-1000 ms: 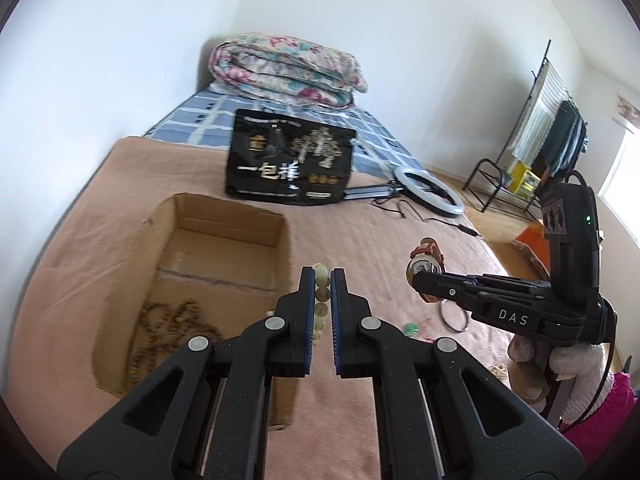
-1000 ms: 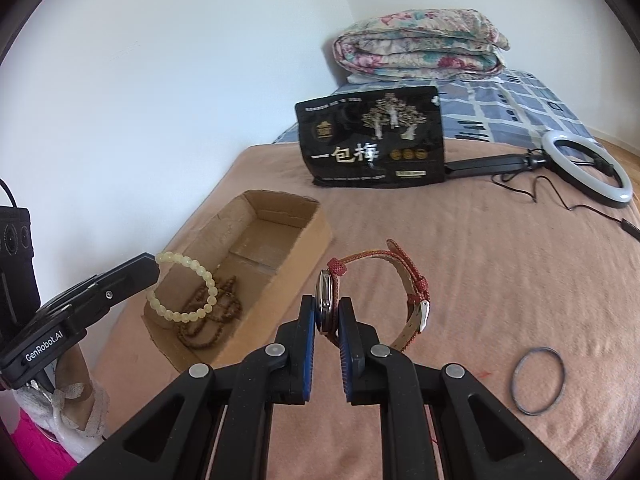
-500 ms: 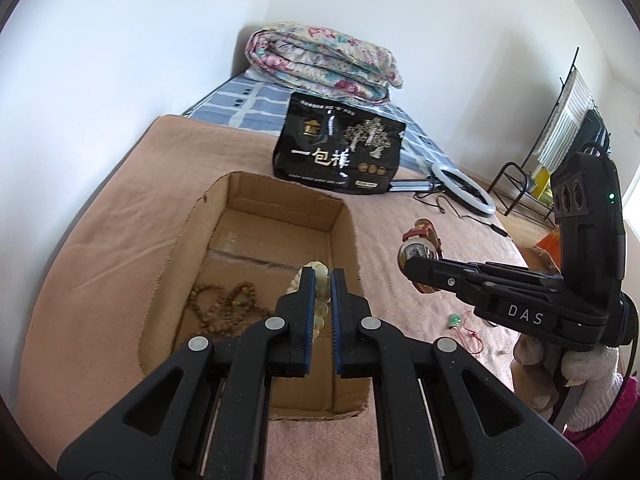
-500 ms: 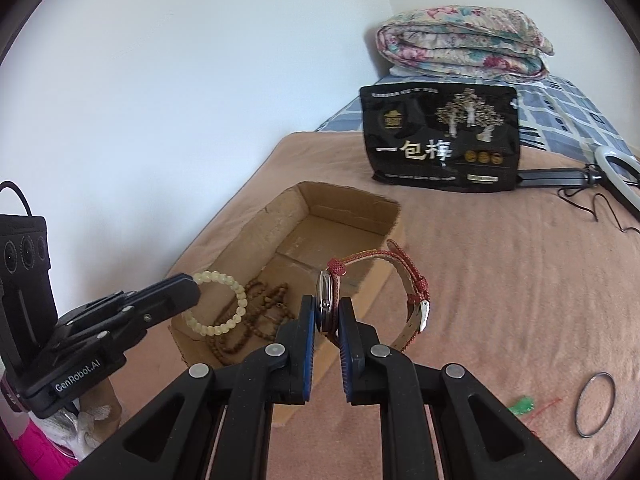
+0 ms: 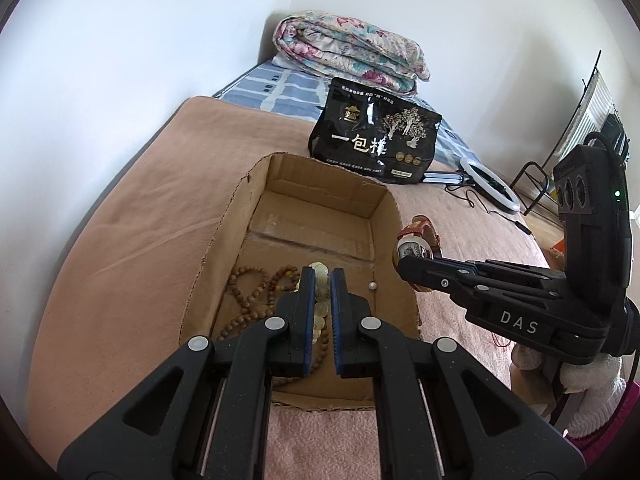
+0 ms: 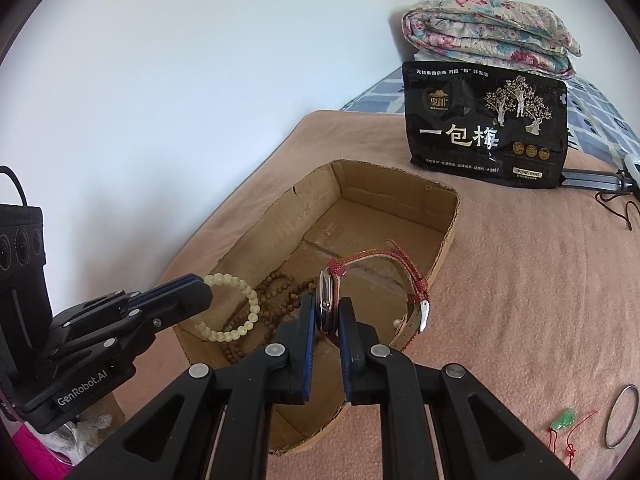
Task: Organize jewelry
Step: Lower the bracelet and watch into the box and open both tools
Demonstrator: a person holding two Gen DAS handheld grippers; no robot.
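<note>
Both grippers are matte black with silver screws and blue-edged jaws, lettered "GenRobot.AI" and "DAS".

Pale bead bracelet (image 6: pixel 232 308) and red-strapped watch (image 6: pixel 326 304) hang over the cardboard box (image 6: pixel 448 236).

Your open-topped brown cardboard box (image 6: pixel 440 216) has free floor across its far half; the near left part is taken by a heap of dark wooden prayer beads (image 5: pixel 248 300), with one small white pearl (image 5: pixel 372 286) lying apart to the right. The box walls stand in the way of any low sideways entry. Just beyond the far wall a black printed snack pouch (image 6: pixel 486 124) stands upright and blocks that side. To the right of the box the pink blanket (image 6: pixel 520 280) is open until you meet a thin metal bangle (image 6: pixel 621 416) and a green pendant on red cord (image 6: pixel 562 420) near you.
</note>
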